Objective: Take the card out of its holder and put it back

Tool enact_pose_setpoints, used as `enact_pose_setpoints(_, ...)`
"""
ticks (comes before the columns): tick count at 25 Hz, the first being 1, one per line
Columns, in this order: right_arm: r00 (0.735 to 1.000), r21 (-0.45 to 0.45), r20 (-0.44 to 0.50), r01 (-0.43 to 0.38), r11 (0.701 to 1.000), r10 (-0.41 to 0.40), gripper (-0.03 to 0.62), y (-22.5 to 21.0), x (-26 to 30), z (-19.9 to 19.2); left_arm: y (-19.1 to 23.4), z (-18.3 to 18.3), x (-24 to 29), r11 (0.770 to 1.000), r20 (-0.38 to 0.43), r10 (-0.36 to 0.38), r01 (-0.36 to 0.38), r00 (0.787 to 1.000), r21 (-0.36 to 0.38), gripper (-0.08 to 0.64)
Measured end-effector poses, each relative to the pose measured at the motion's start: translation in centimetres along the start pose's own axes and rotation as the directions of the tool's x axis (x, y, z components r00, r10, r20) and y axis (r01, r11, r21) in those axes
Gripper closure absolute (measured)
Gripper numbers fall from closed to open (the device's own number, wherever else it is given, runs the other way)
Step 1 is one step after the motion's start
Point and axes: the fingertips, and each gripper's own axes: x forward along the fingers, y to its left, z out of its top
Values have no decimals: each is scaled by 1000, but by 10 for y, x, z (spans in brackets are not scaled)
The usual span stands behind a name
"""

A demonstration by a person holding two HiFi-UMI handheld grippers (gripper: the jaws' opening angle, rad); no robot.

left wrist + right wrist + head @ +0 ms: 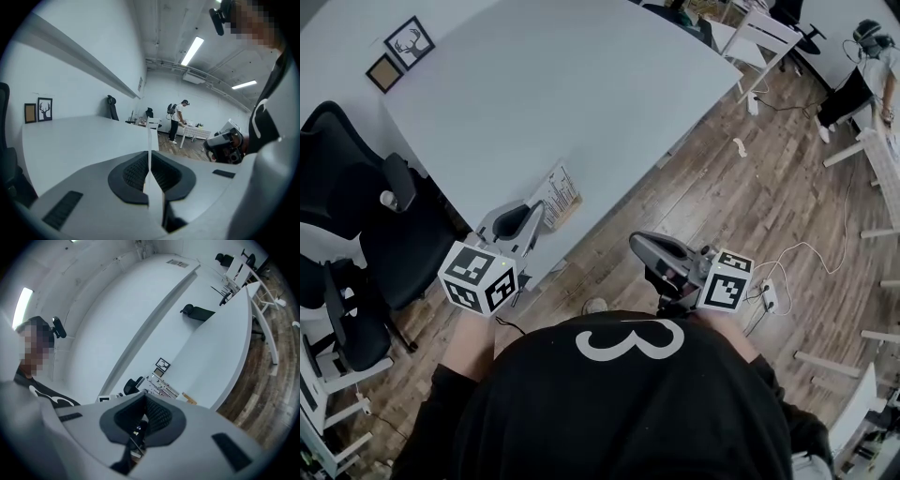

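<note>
As I look down past my black shirt point(628, 403), the biggest thing in front of me is the pale table point(581, 94), which fills the upper left of the head view. The wooden floor point(750, 206) runs beside it on the right. Black office chairs point(356, 216) stand at the table's left end, and a white chair point(764, 37) stands at its far corner. Another person point(862, 66) is bent over a table well off across the room.

My left gripper point(534, 217) is over the near edge of the table. Its jaws are clamped on the card point(558, 194), a white sheet with printed lines that sticks out past the fingertips above the tabletop. In the left gripper view the card point(150, 145) shows edge-on as a thin white strip pinched between the two dark pads.

My right gripper point(639, 242) is apart from the left, out over the floor just off the table's edge. In the right gripper view its pads meet at the tips, so it is clenched. I can't make out the dark bits in the gap lower down.

A tan strip point(567, 218) lies along the card's edge nearest the table's rim. I can't tell whether it is the holder. Two small picture frames point(410, 42) sit at the table's far left.
</note>
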Motion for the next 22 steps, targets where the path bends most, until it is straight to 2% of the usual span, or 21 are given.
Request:
enact_pose_setpoints(6, 1000, 14, -9, 8, 1000, -8, 581, -10, 9, 1, 12, -8, 9, 998, -41, 9, -6, 999, 64, 535)
enact_pose_setpoints(12, 1000, 22, -20, 6, 1000, -6, 581, -11, 19, 2, 21, -11, 10, 1000, -46, 11, -10, 999, 20, 535)
enact_pose_setpoints(22, 999, 27, -34, 9, 1000, -8, 581, -15, 20, 0, 20, -11, 15, 1000, -30, -9, 9, 999, 7, 535)
